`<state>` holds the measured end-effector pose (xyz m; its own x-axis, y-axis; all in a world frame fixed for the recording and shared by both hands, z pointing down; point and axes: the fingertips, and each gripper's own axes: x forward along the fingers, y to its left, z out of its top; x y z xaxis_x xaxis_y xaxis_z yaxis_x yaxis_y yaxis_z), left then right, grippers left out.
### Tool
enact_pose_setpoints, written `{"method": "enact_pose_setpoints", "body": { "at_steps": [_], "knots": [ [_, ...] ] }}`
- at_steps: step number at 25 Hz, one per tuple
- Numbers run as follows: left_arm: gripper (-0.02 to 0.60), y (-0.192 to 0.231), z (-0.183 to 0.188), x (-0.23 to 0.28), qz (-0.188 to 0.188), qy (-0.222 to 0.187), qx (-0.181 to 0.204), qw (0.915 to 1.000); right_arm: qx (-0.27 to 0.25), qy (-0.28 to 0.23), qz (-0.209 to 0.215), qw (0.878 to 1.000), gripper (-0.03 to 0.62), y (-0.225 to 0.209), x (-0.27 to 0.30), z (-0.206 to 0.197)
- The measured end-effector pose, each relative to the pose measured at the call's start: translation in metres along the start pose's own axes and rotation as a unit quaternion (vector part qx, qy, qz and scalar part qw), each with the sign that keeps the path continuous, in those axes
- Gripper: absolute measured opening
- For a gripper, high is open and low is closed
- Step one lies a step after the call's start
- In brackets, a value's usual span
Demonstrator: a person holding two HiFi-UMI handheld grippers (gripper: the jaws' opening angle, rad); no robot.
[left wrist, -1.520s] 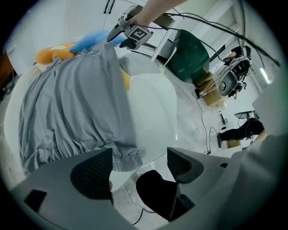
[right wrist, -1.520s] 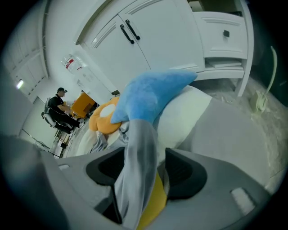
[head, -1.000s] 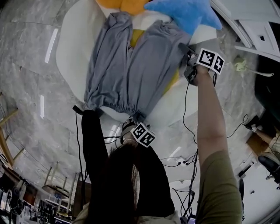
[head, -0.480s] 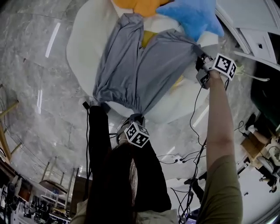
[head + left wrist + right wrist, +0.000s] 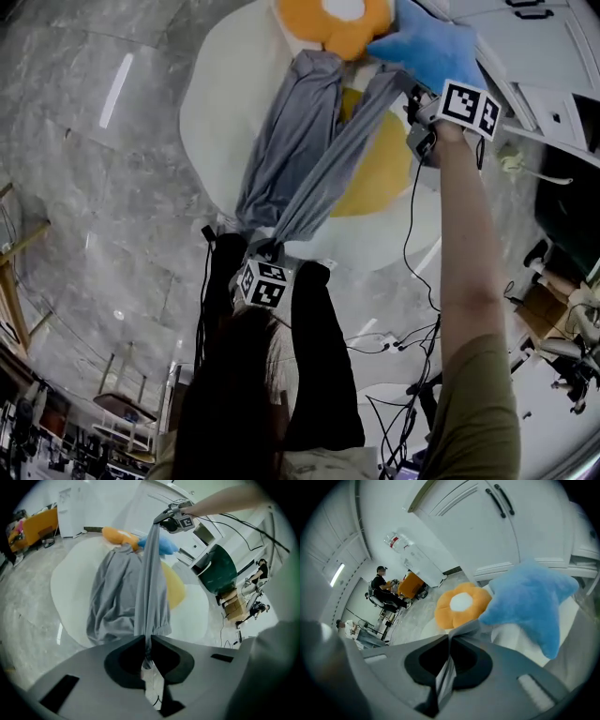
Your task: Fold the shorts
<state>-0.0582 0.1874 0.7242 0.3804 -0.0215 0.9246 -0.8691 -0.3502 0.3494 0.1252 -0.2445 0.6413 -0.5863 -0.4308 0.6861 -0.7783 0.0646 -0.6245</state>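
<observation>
- My left gripper [image 5: 146, 644] is clamped shut on the gathered edge of the grey shorts [image 5: 150, 588]. The right gripper [image 5: 449, 641] is pinched shut on their far end.
- Only the right gripper view shows white cupboards [image 5: 487, 527] at 12 o'clock.
- In the head view, the shorts stretch over a white mat [image 5: 216, 112] on a marble floor [image 5: 94, 187].

- Orange flower cushion [image 5: 337, 23] and blue star cushion [image 5: 427, 47] obstruct the white mat's [image 5: 216, 112] far edge.
- Mat's left side and adjoining marble floor [image 5: 94, 206] lie bare.
- White cabinets [image 5: 525, 37] bound the right.
</observation>
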Motion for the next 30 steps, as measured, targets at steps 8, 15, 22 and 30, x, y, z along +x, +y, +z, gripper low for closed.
{"method": "enact_pose_setpoints", "body": {
  "at_steps": [8,15,22,30],
  "knots": [
    [0.035,0.086,0.002,0.001,0.013,0.021,-0.016,0.9996,-0.034,0.047,-0.023,0.998,0.009,0.052,0.105,-0.018],
    [0.037,0.124,-0.016,0.025,0.014,0.066,-0.026,0.9974,-0.08,0.097,-0.061,0.99,0.009,0.055,0.173,-0.041],
    [0.08,0.139,-0.018,0.042,0.017,0.099,-0.008,0.9949,-0.105,0.118,-0.071,0.985,0.056,0.054,0.199,-0.054],
    [0.334,0.155,-0.016,0.026,0.017,0.085,-0.01,0.9962,-0.132,0.06,-0.025,0.989,0.364,0.083,0.16,-0.038]
  ]
}}
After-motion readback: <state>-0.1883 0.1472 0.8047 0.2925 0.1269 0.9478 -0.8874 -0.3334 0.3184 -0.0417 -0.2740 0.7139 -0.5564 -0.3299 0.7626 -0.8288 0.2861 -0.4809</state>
